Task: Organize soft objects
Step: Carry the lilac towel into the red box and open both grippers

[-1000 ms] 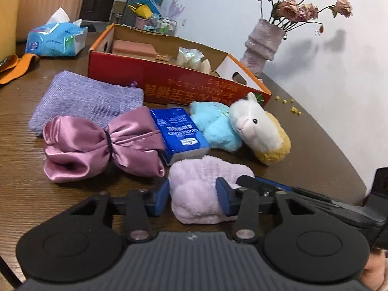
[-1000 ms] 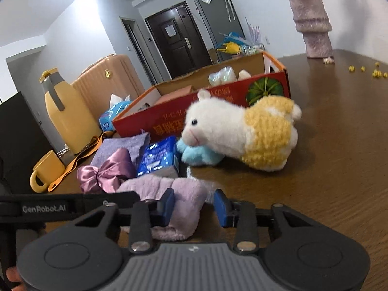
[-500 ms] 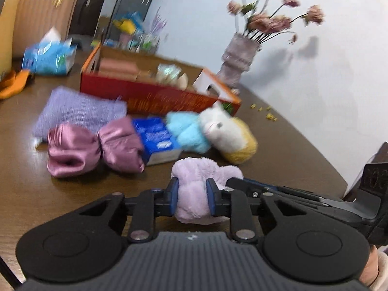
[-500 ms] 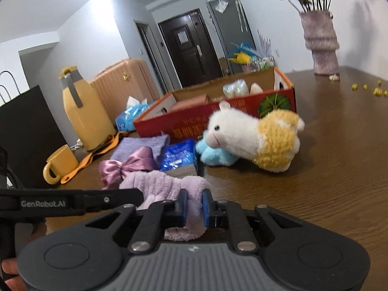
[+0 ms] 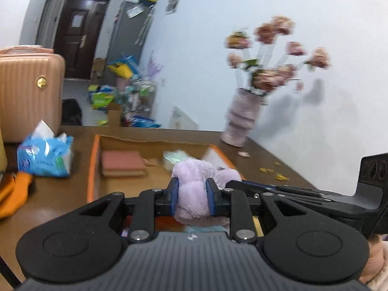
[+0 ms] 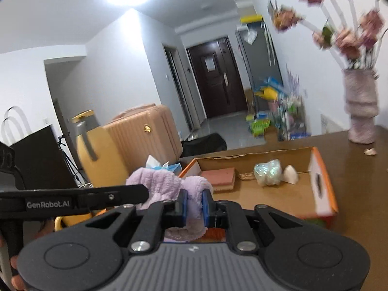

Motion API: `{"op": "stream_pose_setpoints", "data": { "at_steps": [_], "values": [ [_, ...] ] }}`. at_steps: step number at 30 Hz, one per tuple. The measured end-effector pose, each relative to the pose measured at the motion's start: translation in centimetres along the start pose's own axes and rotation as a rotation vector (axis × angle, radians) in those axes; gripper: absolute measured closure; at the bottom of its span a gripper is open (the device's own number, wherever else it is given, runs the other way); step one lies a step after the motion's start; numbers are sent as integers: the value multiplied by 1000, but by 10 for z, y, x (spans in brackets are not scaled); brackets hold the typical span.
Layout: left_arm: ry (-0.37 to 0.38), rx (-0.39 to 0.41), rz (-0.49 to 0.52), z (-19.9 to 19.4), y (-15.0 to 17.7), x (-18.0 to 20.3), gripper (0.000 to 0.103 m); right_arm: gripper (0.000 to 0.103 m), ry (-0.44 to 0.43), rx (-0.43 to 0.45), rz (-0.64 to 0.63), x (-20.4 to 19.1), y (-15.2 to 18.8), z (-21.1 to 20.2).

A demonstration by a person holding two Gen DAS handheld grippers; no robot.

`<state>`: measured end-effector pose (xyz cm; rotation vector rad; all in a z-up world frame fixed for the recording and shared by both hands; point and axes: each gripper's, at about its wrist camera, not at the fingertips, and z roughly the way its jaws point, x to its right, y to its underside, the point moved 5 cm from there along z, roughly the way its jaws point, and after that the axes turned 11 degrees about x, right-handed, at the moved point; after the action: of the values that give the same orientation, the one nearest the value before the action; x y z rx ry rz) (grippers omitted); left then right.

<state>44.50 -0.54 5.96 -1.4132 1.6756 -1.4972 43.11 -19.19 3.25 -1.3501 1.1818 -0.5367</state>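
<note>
Hanging in the air above the near edge of the cardboard box (image 5: 93,169), the fluffy lilac cloth (image 5: 194,189) is pinched at 2 places at once. The left gripper (image 5: 192,195) has its blue pads (image 5: 174,194) pressed into one bunched end, jaws clamped on the plush. The right gripper (image 6: 194,206) squeezes the other end of the same cloth (image 6: 167,181), its jaws drawn nearly together with only a thin fold of fabric between them. Each tool shows in the other's camera as a long black bar reaching in from the side.

Beyond the cloth, the orange-rimmed box (image 6: 322,186) lies open on the brown wooden table (image 5: 60,201). Inside it are a flat pink pad (image 6: 219,174), a crinkled clear plastic bundle (image 6: 268,172) and a small white piece (image 6: 289,173) just beside the bundle.

To the left of the box sits a blue tissue pack (image 5: 44,157), with a rose-gold suitcase (image 5: 26,92) behind it and a yellow jug (image 6: 97,155) near that. At the far right corner of the table stands a pale pink vase (image 5: 240,118) of dried roses, blurred, with a few fallen petals (image 5: 274,172) scattered on the tabletop.
</note>
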Motion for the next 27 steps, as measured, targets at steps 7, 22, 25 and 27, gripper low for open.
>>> {"op": "stream_pose_setpoints", "data": {
  "at_steps": [7,22,25,27],
  "values": [
    [-97,-171,-33,89,4,-68,79,90,36,-215,123,37,4,132],
    [-207,-178,115,80,12,-87,54,78,73,-419,-40,21,46,182],
    [-225,-132,138,59,-4,-78,47,76,79,-363,-50,23,20,158],
    [-236,-91,153,40,-14,-70,41,71,97,-316,-72,26,0,134]
  ]
}}
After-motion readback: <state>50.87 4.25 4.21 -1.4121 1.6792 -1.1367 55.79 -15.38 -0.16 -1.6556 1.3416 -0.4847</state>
